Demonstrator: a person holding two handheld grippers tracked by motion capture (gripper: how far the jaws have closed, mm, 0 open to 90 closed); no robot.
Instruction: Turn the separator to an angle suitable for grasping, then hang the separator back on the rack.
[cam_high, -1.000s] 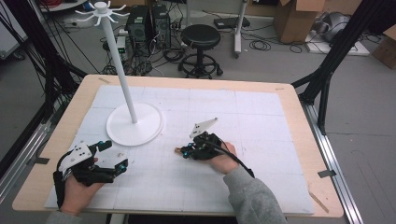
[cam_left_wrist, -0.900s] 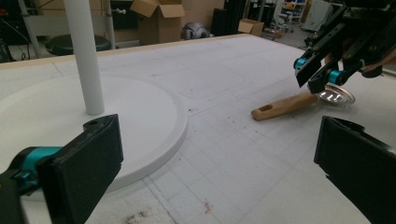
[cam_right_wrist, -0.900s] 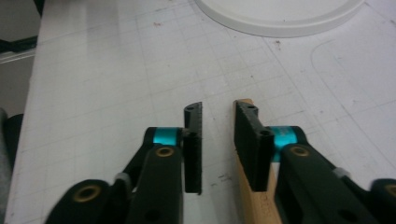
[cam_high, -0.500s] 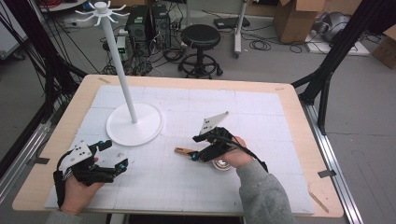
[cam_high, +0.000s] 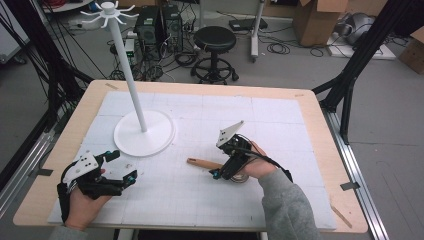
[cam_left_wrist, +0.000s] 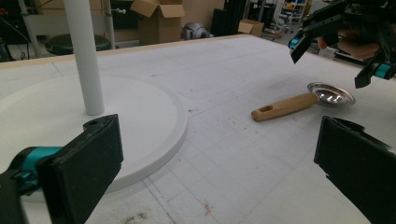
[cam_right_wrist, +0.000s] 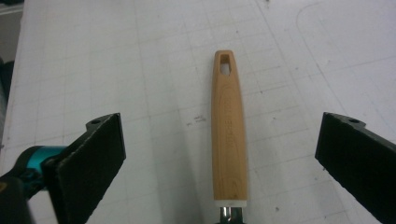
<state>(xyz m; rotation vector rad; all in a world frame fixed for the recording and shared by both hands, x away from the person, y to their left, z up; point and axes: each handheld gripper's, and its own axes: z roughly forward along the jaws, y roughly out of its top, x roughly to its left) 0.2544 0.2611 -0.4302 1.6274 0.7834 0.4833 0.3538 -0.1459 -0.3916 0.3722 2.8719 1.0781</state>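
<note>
A small ladle lies flat on the white mat, with a wooden handle (cam_high: 201, 162) and a metal bowl (cam_left_wrist: 332, 94). My right gripper (cam_high: 220, 173) hovers just above the bowl end. Its jaws have just been opening and now stand wide open. In the right gripper view the handle (cam_right_wrist: 228, 135) runs down the gap between them, with neither pad touching it. My left gripper (cam_high: 125, 165) rests open and empty near the front left of the mat, facing the ladle. A white hook stand (cam_high: 127, 65) rises from a round base (cam_high: 150, 142) at the back left.
The stand's base (cam_left_wrist: 144, 121) lies close ahead of my left gripper, and its pole (cam_left_wrist: 84, 56) rises at the left of that view. Wooden table edge (cam_high: 327, 135) frames the mat. A stool, boxes and cables stand on the floor beyond the table.
My right gripper has let go of the ladle's handle, opened wide and shifted right and slightly up. The ladle now lies on the mat. My left gripper has stayed put.
</note>
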